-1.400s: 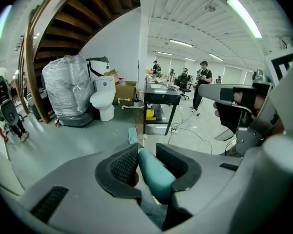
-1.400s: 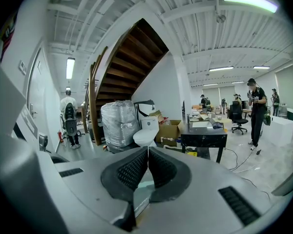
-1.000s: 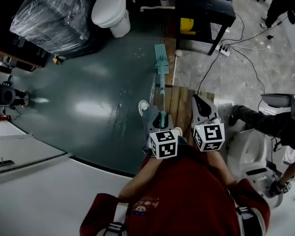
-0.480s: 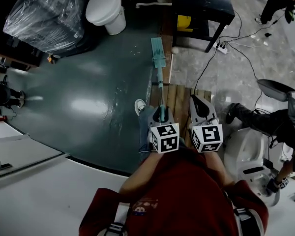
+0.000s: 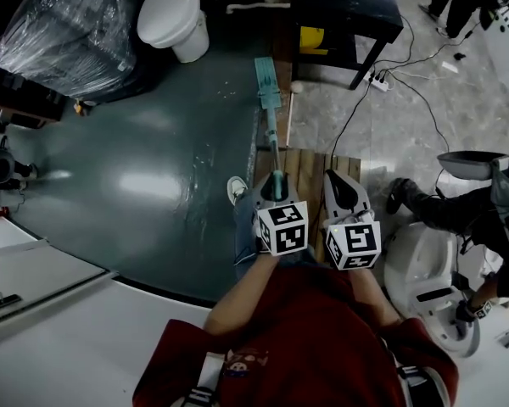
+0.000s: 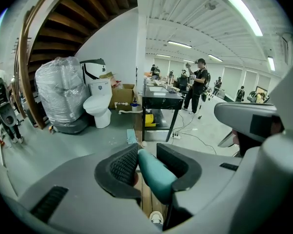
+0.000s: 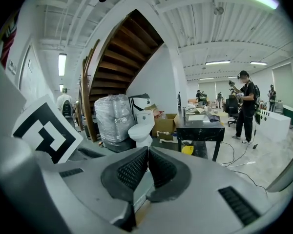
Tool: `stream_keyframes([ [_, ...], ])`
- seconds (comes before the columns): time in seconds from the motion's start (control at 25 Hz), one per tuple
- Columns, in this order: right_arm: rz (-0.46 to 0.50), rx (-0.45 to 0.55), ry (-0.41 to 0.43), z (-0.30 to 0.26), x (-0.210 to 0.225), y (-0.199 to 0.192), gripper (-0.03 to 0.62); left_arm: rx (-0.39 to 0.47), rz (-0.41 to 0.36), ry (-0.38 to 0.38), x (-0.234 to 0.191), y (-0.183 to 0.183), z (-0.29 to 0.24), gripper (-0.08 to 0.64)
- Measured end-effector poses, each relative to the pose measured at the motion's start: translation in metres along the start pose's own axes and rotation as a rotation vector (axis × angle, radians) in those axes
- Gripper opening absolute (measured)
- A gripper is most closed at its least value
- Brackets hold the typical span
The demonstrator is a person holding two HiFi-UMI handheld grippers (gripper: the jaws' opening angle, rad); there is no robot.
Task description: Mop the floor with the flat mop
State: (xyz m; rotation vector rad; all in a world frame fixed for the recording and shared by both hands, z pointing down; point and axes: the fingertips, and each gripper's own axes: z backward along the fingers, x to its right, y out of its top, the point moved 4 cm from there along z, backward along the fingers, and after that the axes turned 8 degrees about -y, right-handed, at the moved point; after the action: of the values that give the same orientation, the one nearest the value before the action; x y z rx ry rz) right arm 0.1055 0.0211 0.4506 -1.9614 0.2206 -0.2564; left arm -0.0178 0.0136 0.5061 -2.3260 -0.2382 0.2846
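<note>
Our left gripper (image 6: 146,164) is clamped on the teal handle end of the flat mop (image 5: 271,134). Our right gripper (image 7: 147,165) has its jaws pressed together on nothing. With only one gripper on the handle's very end, we judge the pole could twist in the pads, and a forward push could knock the mop head (image 5: 267,80) into a leg of the black table (image 5: 343,15). The head is a slim teal pad lying flat on the dark green floor (image 5: 153,159), just left of that table.

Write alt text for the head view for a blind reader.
Seen from above, a person in red grips a flat mop's handle with the left tongs, its pad on the dark green floor; the right tongs hold nothing.
</note>
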Motion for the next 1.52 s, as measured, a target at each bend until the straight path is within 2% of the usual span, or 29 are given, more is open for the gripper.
stream_keyframes([
  [0.52,-0.018,-0.021,-0.039,-0.055,0.018,0.003,0.018,0.008,0.029,0.001,-0.031,0.047,-0.069,0.133],
  [0.96,-0.031,-0.079,-0.071,-0.092,0.022,-0.008,0.018,0.018,0.039,-0.003,-0.059,0.087,-0.135,0.133],
  [1.52,-0.050,-0.114,-0.127,-0.143,0.020,-0.003,0.018,0.013,0.002,-0.014,-0.105,0.134,-0.218,0.133],
])
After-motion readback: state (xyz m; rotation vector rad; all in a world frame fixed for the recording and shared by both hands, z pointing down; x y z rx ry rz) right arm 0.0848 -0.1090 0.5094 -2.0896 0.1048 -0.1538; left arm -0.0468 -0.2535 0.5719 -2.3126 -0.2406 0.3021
